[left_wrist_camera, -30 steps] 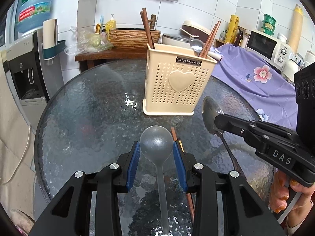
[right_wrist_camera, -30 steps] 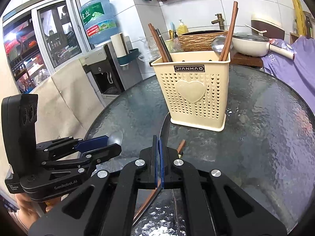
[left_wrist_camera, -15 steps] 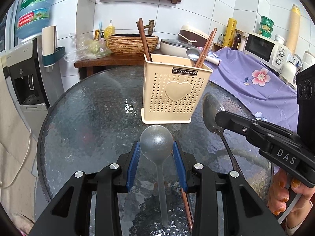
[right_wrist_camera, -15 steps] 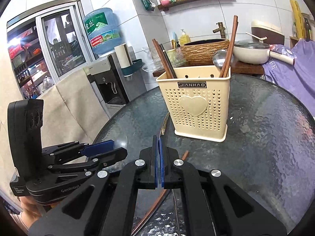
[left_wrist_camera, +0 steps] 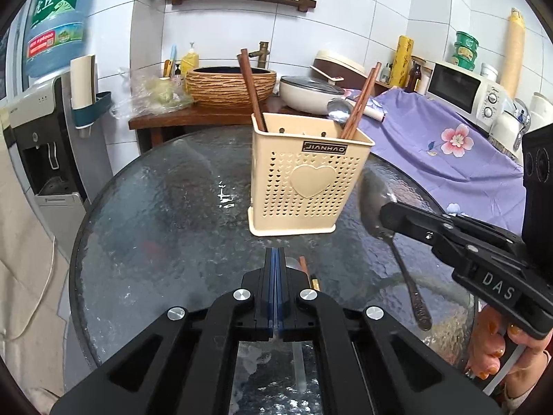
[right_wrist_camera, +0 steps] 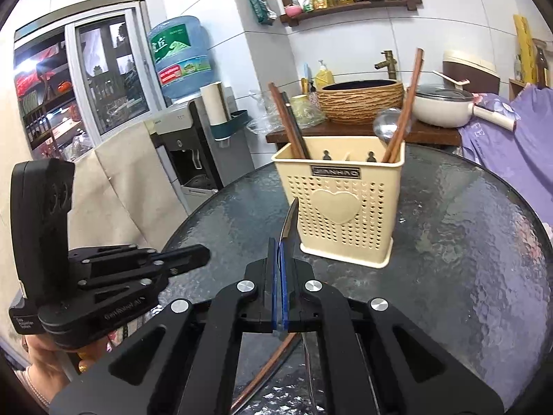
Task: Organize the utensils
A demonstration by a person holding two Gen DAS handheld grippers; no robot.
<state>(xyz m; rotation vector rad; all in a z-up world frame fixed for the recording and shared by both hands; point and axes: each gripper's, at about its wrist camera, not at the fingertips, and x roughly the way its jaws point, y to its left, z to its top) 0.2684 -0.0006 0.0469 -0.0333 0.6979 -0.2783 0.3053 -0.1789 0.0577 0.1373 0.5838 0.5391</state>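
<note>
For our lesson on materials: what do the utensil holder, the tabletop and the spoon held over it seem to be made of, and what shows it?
Utensil holder: probably moulded plastic, matt cream, with punched holes and a raised heart.
Tabletop: apparently textured glass, dark and glossy, with rippled reflections.
Spoon: likely metal, grey and mirror-shiny, with a patterned handle, gripped in the right gripper.
</note>
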